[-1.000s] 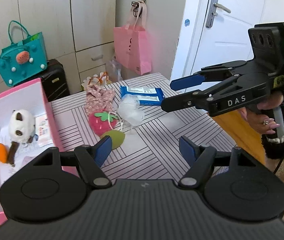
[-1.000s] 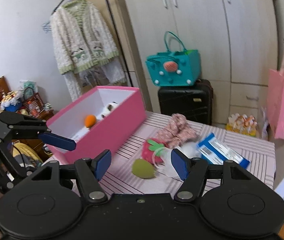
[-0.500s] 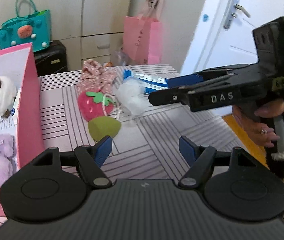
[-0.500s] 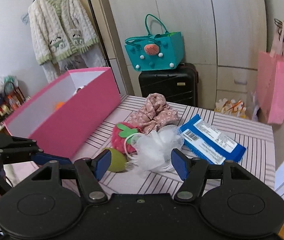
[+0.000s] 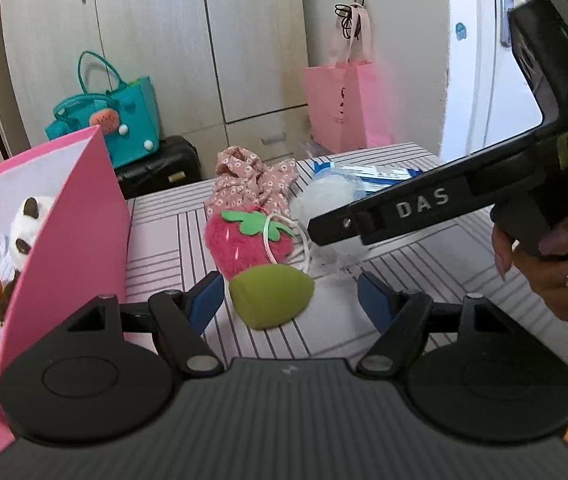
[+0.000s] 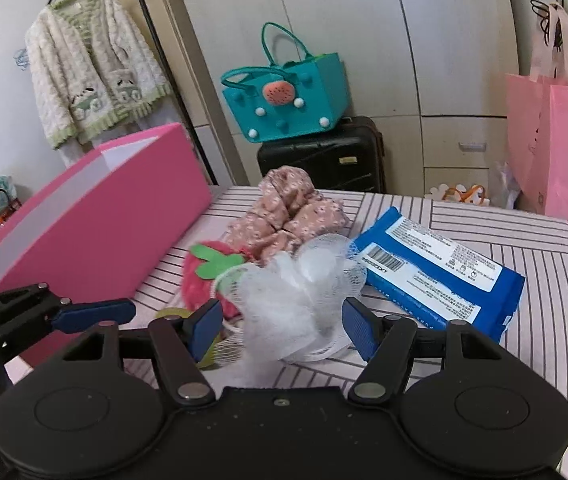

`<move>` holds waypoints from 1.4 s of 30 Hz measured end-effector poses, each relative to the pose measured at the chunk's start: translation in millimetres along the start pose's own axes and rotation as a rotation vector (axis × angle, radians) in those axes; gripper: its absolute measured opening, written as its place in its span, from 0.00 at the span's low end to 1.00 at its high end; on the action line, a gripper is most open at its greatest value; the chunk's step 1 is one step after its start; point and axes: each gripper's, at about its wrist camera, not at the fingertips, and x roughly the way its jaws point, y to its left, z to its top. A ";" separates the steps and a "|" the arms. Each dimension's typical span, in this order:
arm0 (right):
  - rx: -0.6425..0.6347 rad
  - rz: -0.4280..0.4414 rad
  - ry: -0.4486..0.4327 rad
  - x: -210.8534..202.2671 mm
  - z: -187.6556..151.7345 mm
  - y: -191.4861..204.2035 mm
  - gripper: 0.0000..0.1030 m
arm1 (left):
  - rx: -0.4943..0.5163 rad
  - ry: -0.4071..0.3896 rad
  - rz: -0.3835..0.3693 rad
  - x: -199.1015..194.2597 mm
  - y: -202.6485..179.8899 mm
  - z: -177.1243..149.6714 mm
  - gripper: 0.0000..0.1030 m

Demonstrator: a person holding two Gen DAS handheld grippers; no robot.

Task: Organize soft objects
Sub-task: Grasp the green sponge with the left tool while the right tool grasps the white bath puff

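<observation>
With my right hand-held gripper (image 6: 282, 326) open around the white mesh sponge (image 6: 304, 292) mid-desk (image 6: 524, 240), I sink deep before squeezing, so the netting bunches, while my left hand-held gripper (image 5: 286, 300) hangs open over the green sponge (image 5: 270, 300).

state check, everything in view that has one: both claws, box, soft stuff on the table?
left claw: open, green sponge between its fingers, not gripped
right claw: open, straddling the white mesh pouf
pink box: open, no lid, plush toys inside
green sponge: lying on the table
white mesh pouf: on the table, not yet gripped
strawberry plush: on the table
wipes pack: lying flat, closed
</observation>
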 end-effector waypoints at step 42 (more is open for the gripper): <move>0.112 -0.099 -0.133 -50.2 -56.9 8.2 0.21 | -0.112 0.044 -0.014 -5.8 6.5 -23.7 0.47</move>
